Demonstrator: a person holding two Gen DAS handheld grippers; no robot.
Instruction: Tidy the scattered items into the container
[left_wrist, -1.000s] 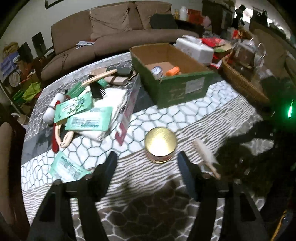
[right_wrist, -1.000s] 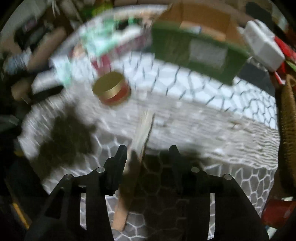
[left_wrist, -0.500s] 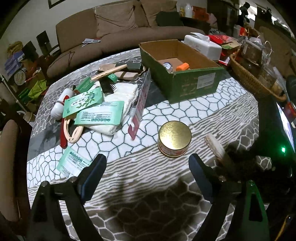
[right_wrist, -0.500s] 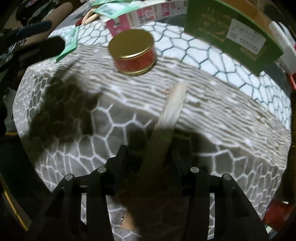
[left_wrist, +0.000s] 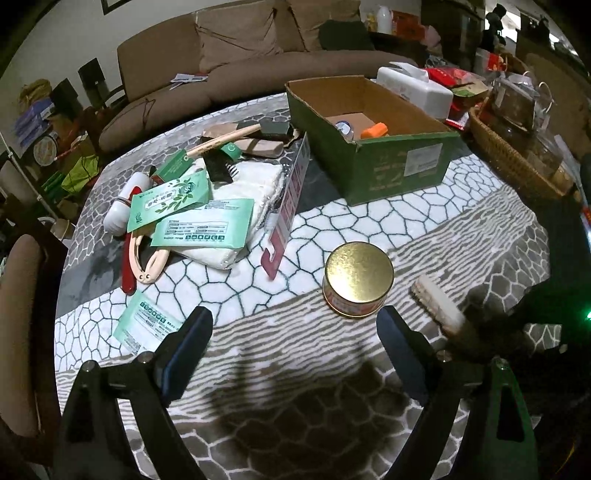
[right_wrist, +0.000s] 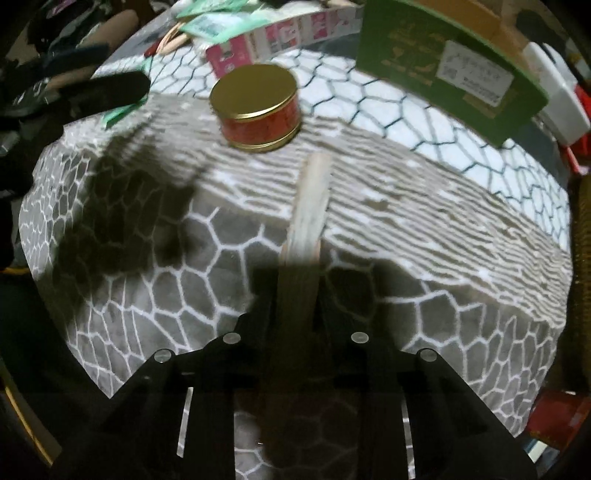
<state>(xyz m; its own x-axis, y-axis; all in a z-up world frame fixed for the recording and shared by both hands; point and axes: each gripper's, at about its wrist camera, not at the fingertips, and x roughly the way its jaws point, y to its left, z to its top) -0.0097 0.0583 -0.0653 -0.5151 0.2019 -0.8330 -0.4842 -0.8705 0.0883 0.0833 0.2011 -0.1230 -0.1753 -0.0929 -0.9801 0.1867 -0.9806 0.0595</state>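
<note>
A green cardboard box (left_wrist: 388, 162) stands open at the far side of the patterned table; an orange item (left_wrist: 373, 130) lies inside. A gold-lidded red tin (left_wrist: 357, 277) stands in front of my open left gripper (left_wrist: 291, 339); it also shows in the right wrist view (right_wrist: 258, 107). My right gripper (right_wrist: 297, 295) is shut on a wooden brush (right_wrist: 306, 218), its pale end pointing at the tin. The brush also shows in the left wrist view (left_wrist: 437, 306), right of the tin.
Scattered items lie at the left: green packets (left_wrist: 201, 227), a white pack (left_wrist: 255, 192), a red-and-white carton (left_wrist: 288, 206), a wooden-handled brush (left_wrist: 221, 142), a loose packet (left_wrist: 146, 326). A wicker basket (left_wrist: 513, 158) and tissue box (left_wrist: 413, 88) sit at the right.
My left gripper has opened wider and drawn back a little from the tin. My right gripper has closed on the wooden brush and steadied with it pointing forward.
</note>
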